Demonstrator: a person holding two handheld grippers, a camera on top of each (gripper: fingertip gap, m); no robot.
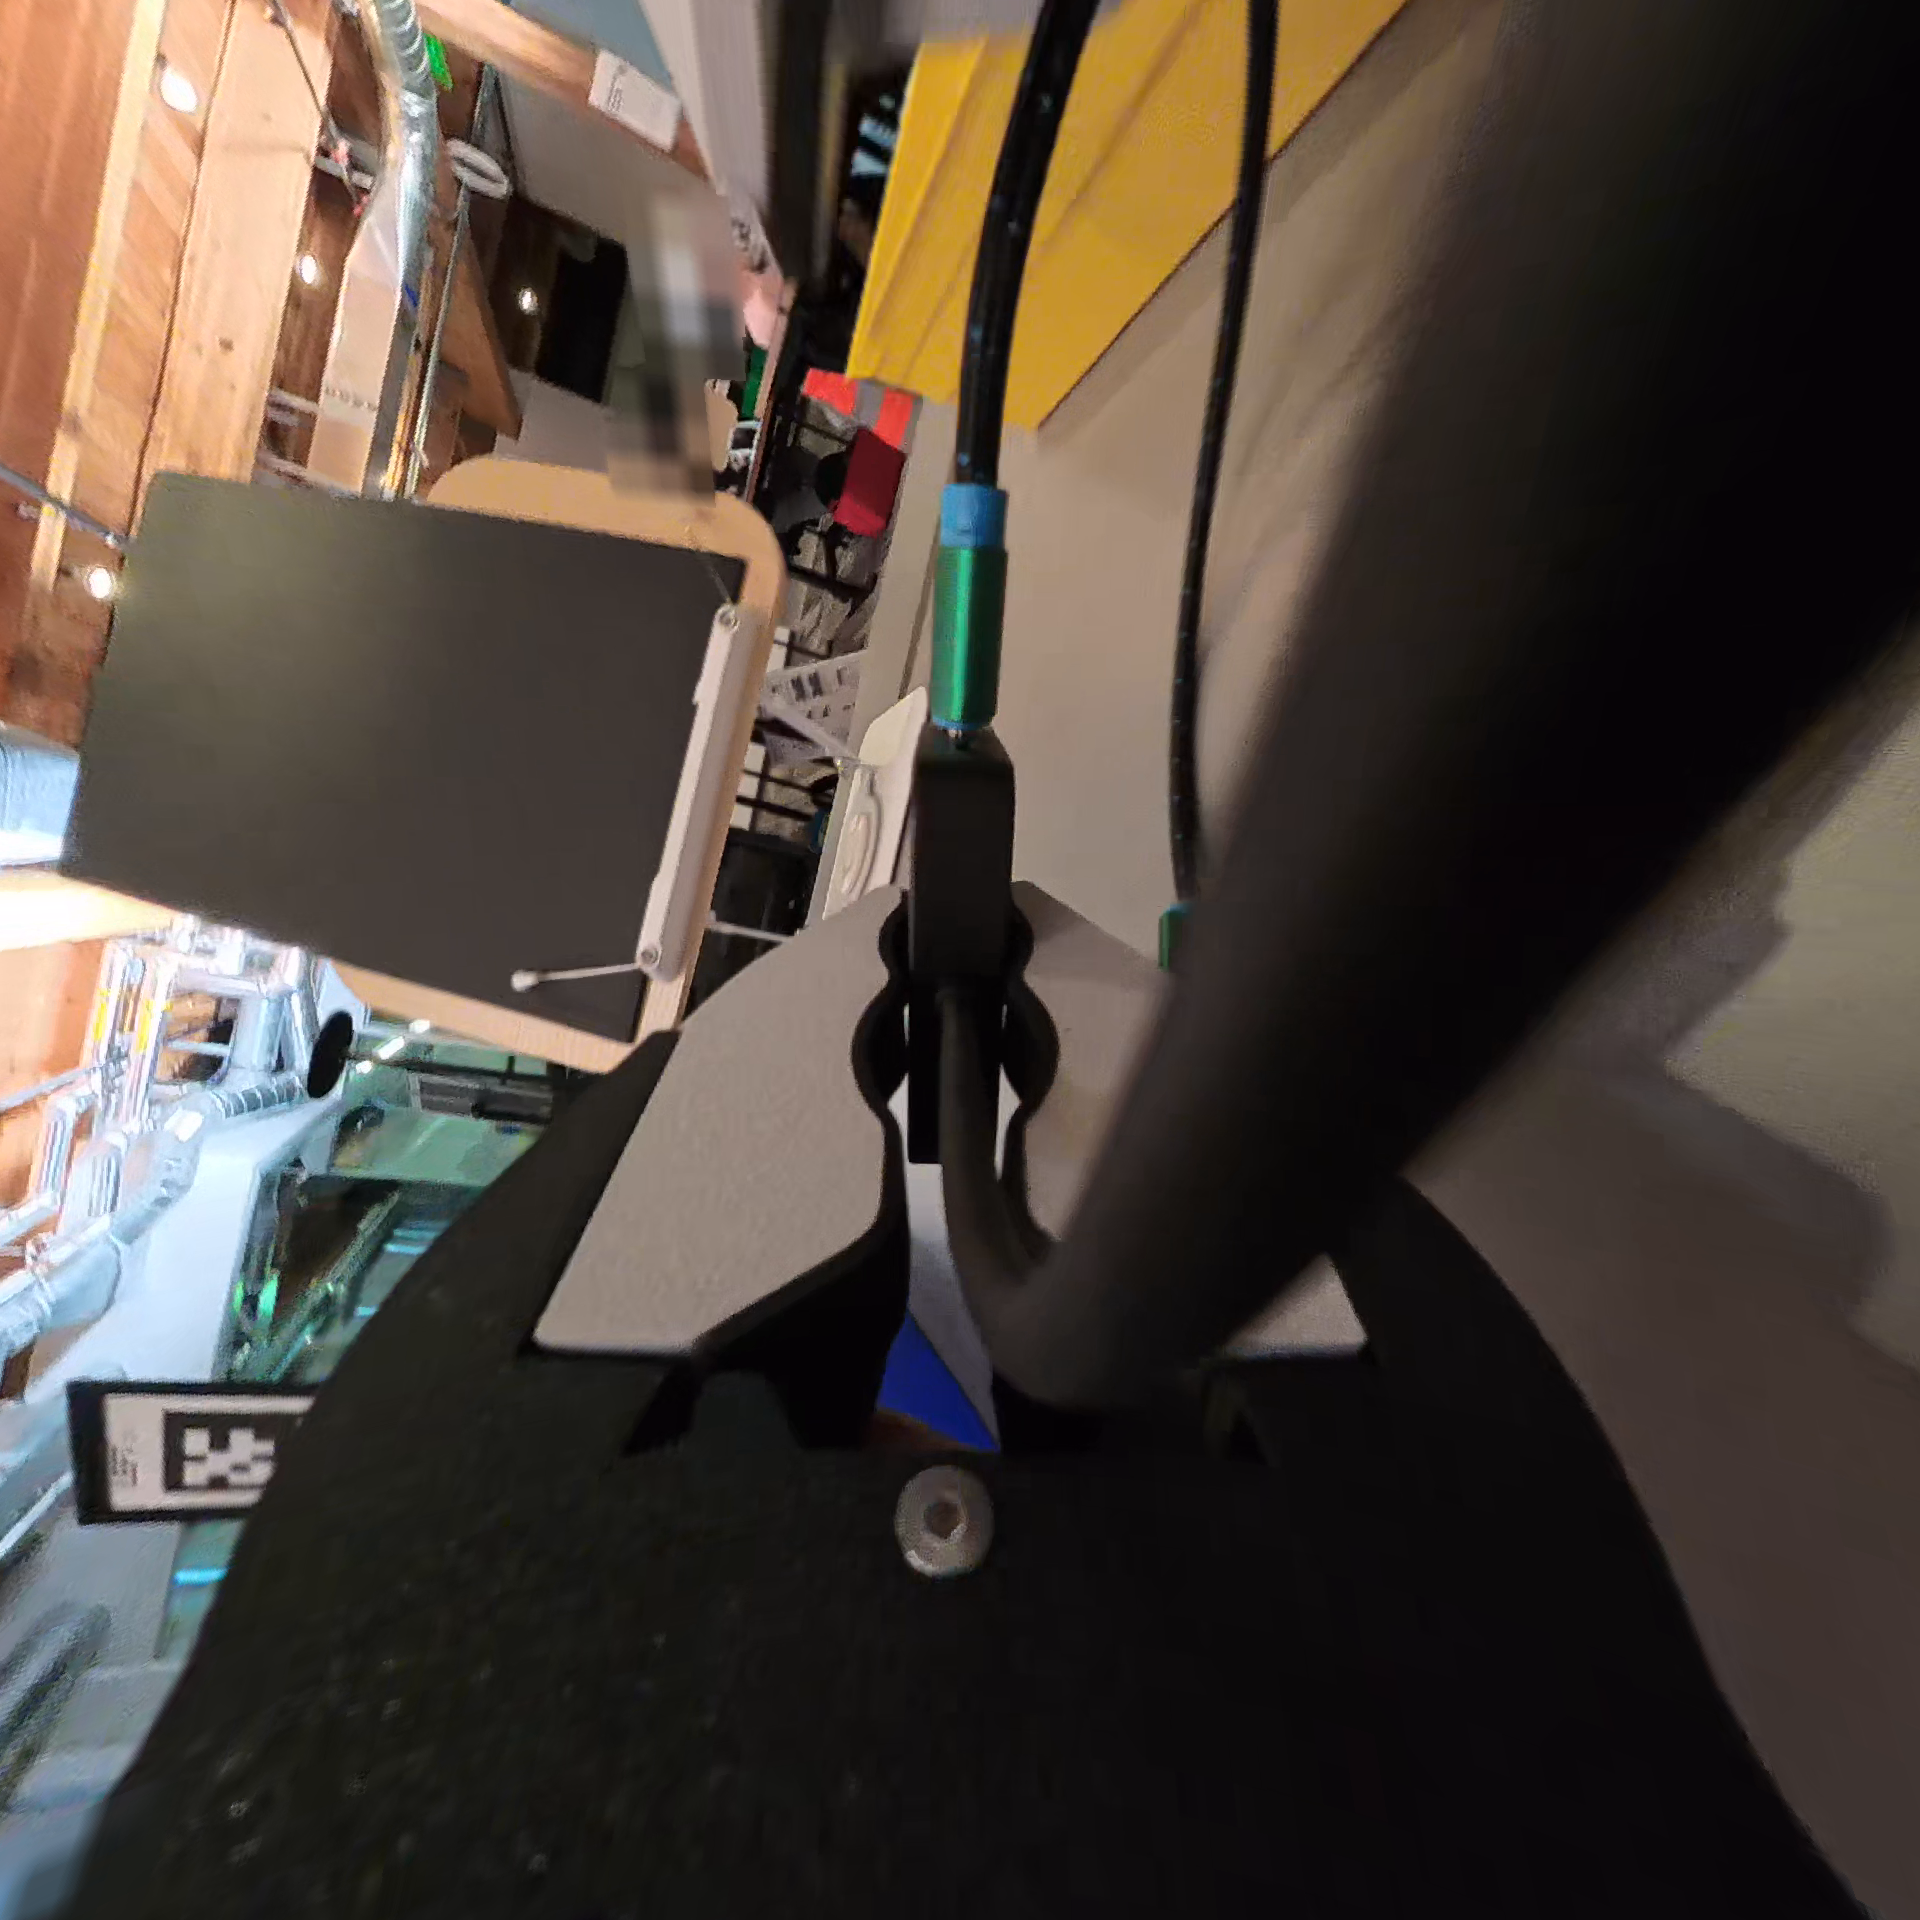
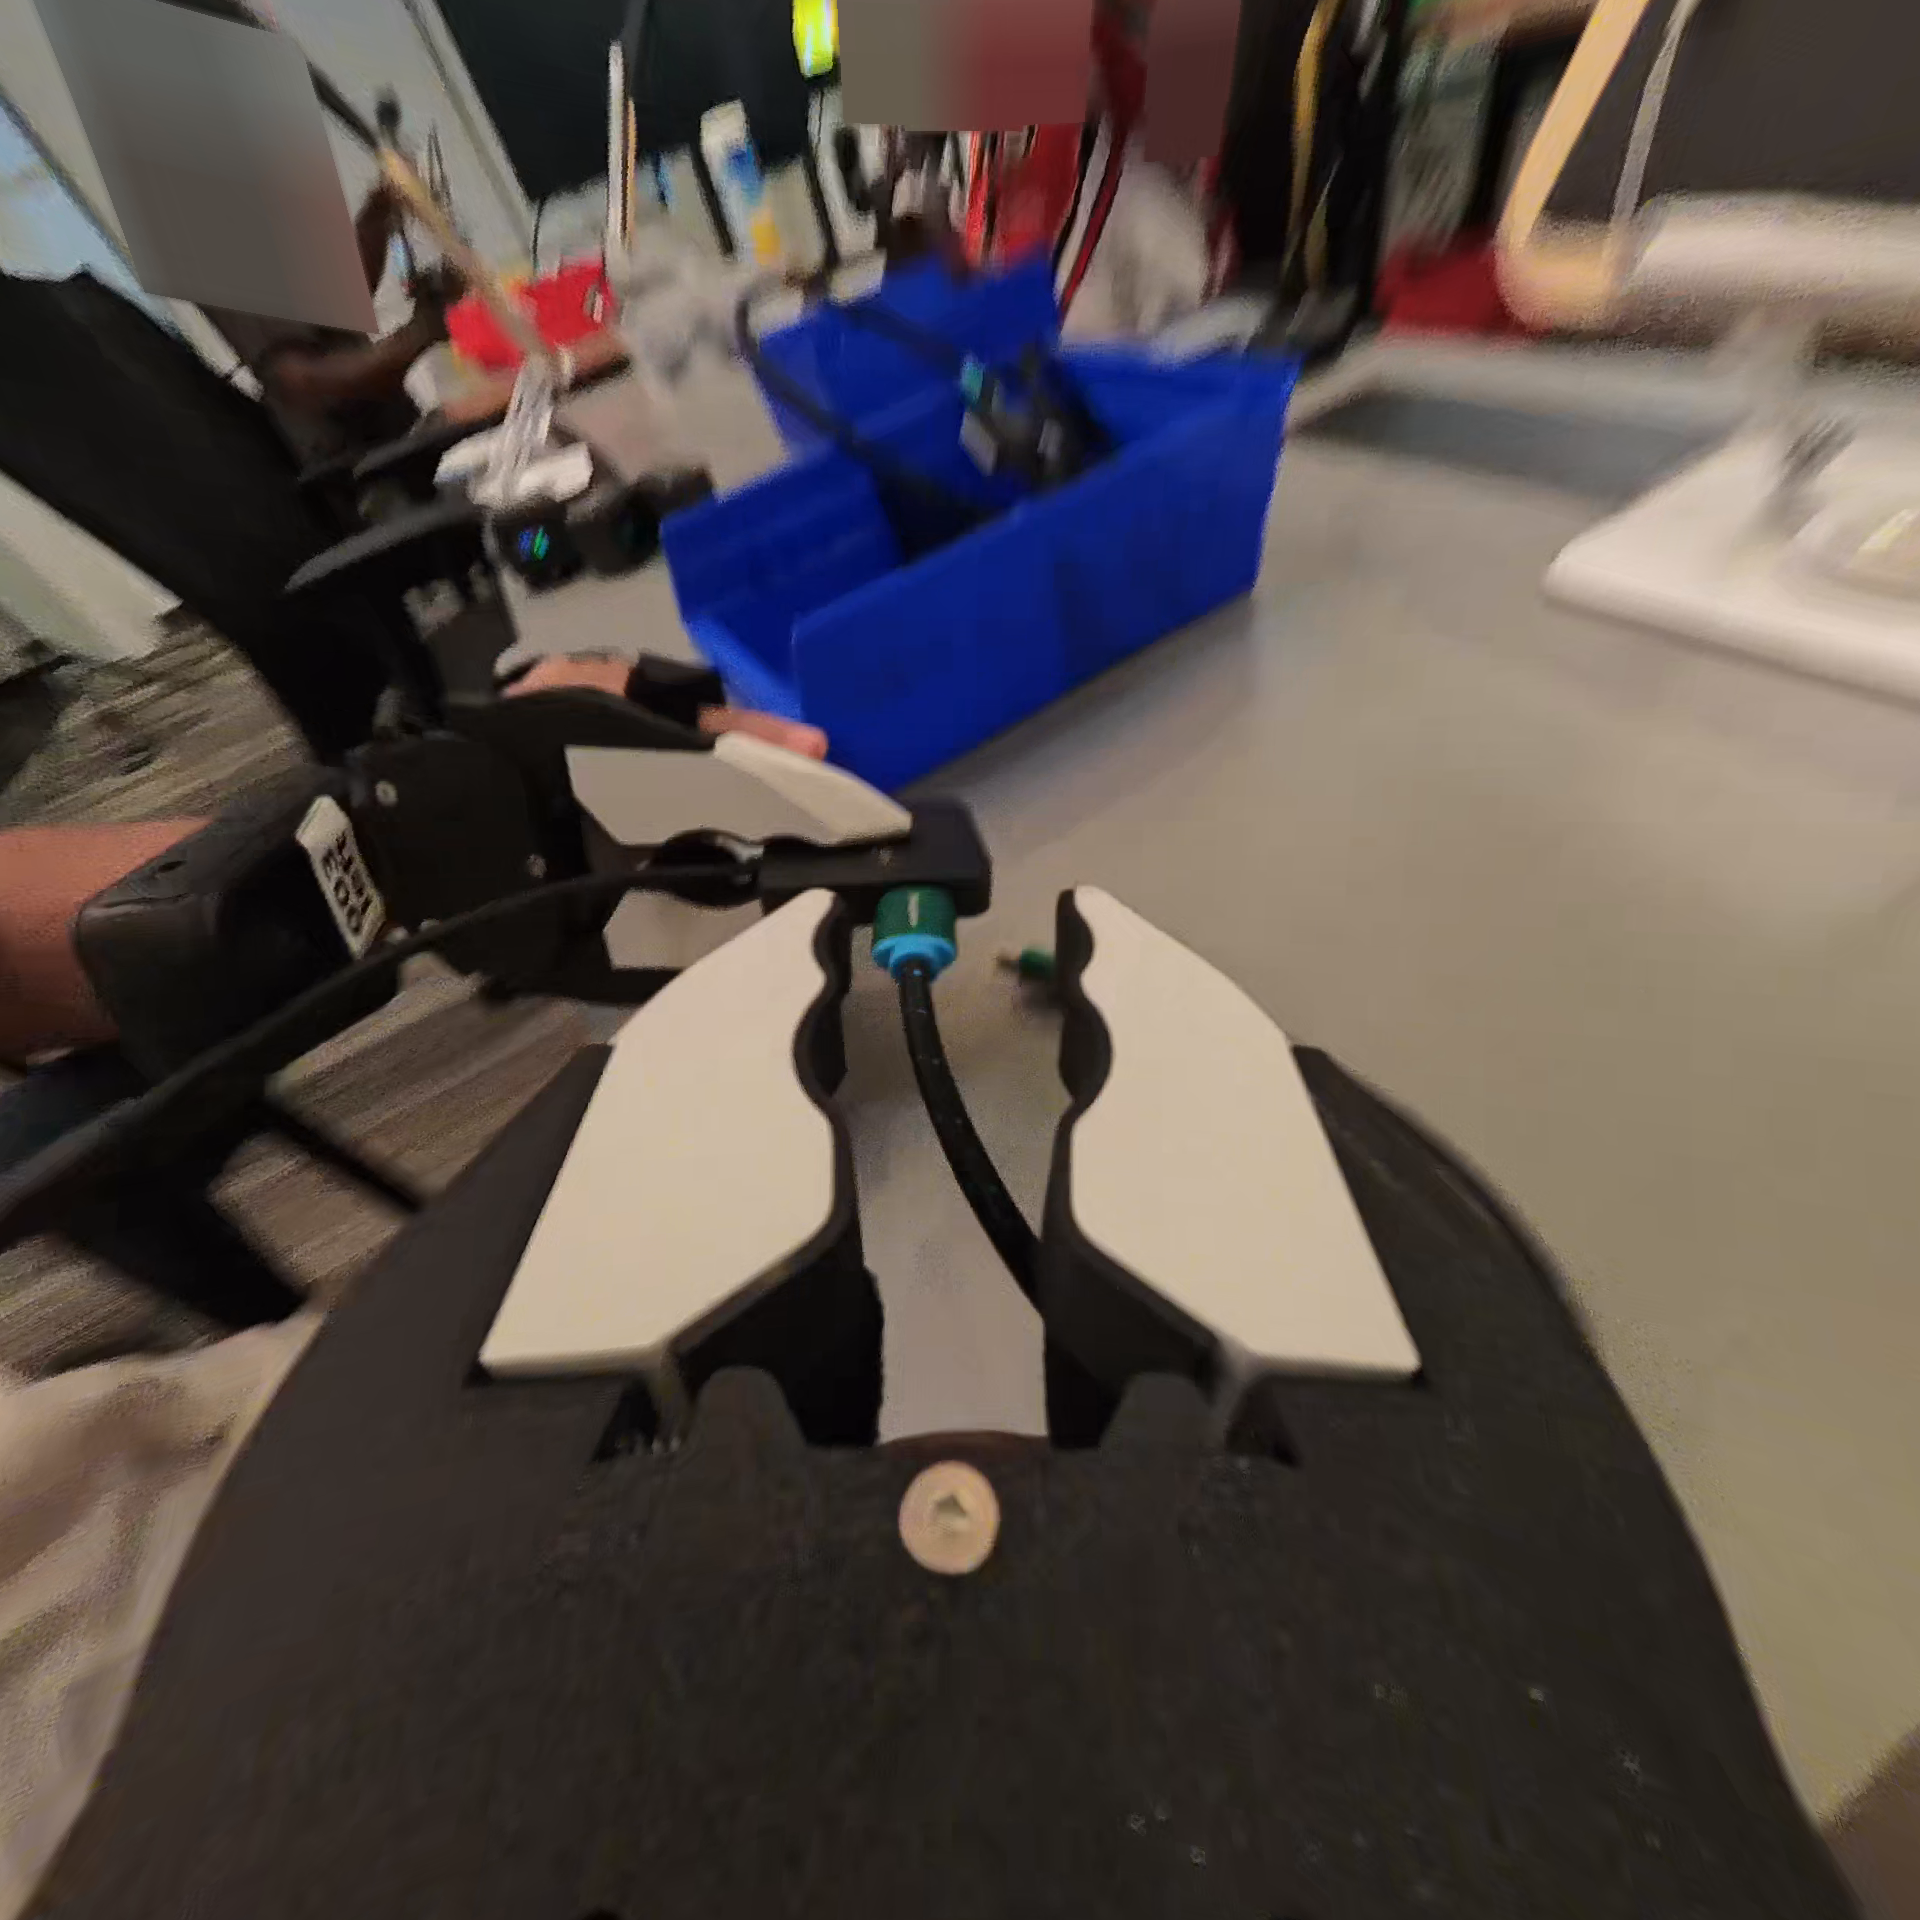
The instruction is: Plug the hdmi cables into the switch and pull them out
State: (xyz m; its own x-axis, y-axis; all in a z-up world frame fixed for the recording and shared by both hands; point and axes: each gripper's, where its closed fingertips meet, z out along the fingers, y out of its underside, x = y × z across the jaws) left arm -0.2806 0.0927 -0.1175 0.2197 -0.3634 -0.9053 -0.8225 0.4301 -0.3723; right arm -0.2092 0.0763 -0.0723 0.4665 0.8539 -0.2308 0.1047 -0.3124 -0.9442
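Observation:
My left gripper [image 1: 958, 920] is shut on the thin black switch [image 1: 961, 831]. A green-collared HDMI plug [image 1: 968, 634] on a black cable [image 1: 987, 312] sits in the switch's far end. A second black cable [image 1: 1216, 520] ends in a loose green plug [image 1: 1175, 935] beside the switch. In the right wrist view, the left gripper [image 2: 831, 831] holds the switch [image 2: 914, 854] just above the grey table [image 2: 1455, 987]. My right gripper [image 2: 951, 914] is open, its fingers either side of the plugged-in green plug [image 2: 912, 920], not touching it. The loose plug [image 2: 1031, 961] lies on the table.
A blue bin [image 2: 1039, 582] with cables in it stands behind the switch. A white tray [image 2: 1745, 561] is at the right. A person's gloved hand [image 2: 208, 935] holds the left gripper at the table's left edge. A dark panel on a wooden board [image 1: 416, 748] shows in the left wrist view. The grippers' ends are close to 9 cm from one another.

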